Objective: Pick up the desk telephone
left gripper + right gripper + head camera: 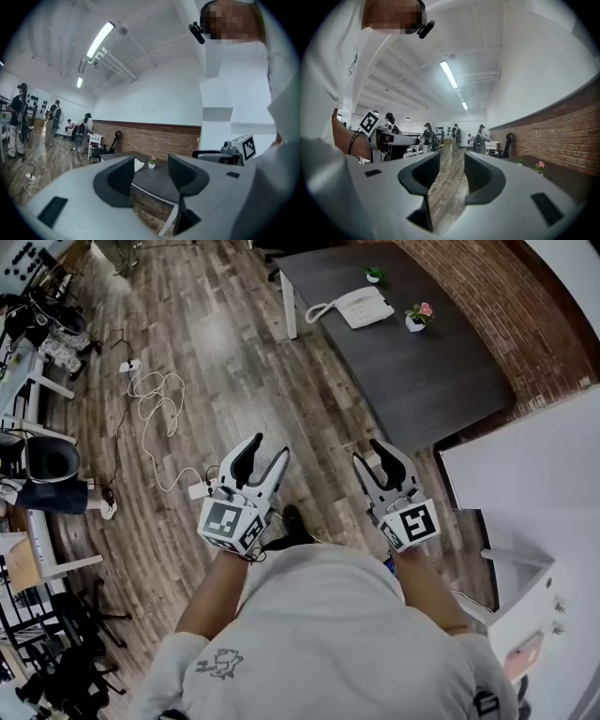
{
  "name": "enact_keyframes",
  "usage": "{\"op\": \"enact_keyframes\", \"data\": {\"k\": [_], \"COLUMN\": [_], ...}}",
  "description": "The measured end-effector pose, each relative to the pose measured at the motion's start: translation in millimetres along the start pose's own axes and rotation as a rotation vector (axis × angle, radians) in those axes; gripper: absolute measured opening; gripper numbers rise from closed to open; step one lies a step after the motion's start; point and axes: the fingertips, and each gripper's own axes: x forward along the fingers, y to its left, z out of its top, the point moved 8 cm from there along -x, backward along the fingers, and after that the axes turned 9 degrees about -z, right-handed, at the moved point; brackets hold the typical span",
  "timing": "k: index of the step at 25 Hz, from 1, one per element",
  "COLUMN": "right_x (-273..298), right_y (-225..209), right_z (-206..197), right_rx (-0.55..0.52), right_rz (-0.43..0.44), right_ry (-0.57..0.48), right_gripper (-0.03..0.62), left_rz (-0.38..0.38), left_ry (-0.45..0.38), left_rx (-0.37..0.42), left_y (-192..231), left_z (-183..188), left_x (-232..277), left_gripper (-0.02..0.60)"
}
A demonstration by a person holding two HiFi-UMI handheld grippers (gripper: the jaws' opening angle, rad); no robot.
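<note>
desk telephone (364, 307): long axis crosswise on table (441, 371) | left tool (269, 448), right tool (367, 451): wide, empty

The head view looks steeply down from above the person (328, 634) onto the floor (216, 352). The left gripper (267, 452) and right gripper (371, 454) are close below it, and the table (422, 381) lies farther off at the top. The left gripper view sits low behind its jaws and faces level toward that table and the brick wall (159, 138). The right gripper view faces level down the room, with the wall on its right. All three views share the table and flower pot (540, 167). Each gripper view catches the other gripper at its edge.
</note>
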Motion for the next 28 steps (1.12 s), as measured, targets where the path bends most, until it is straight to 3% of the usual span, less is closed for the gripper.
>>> {"op": "enact_keyframes", "data": {"k": [10,18,28], "right_x": [74.8,108.6,172.2], "right_y": [22.6,24.1,-13.6], "right_z": [7.5,5.6,-6.0], "right_rx": [0.007,0.008,0.041], "right_rz": [-0.013,0.021,0.063], "right_ry": [-0.005,0.003,0.012], "right_gripper": [0.175,0.176,0.179], "left_rz": [-0.089,-0.089,-0.055], "left_ry": [-0.017,-0.029,-0.02], "left_rx": [-0.059,-0.094,-0.09], "left_y": [81.4,108.2,147.0], "left_z": [11.9,16.7,25.0], "left_x": [3.6,11.1,47.4], "left_gripper": [0.284,0.291,0.288]}}
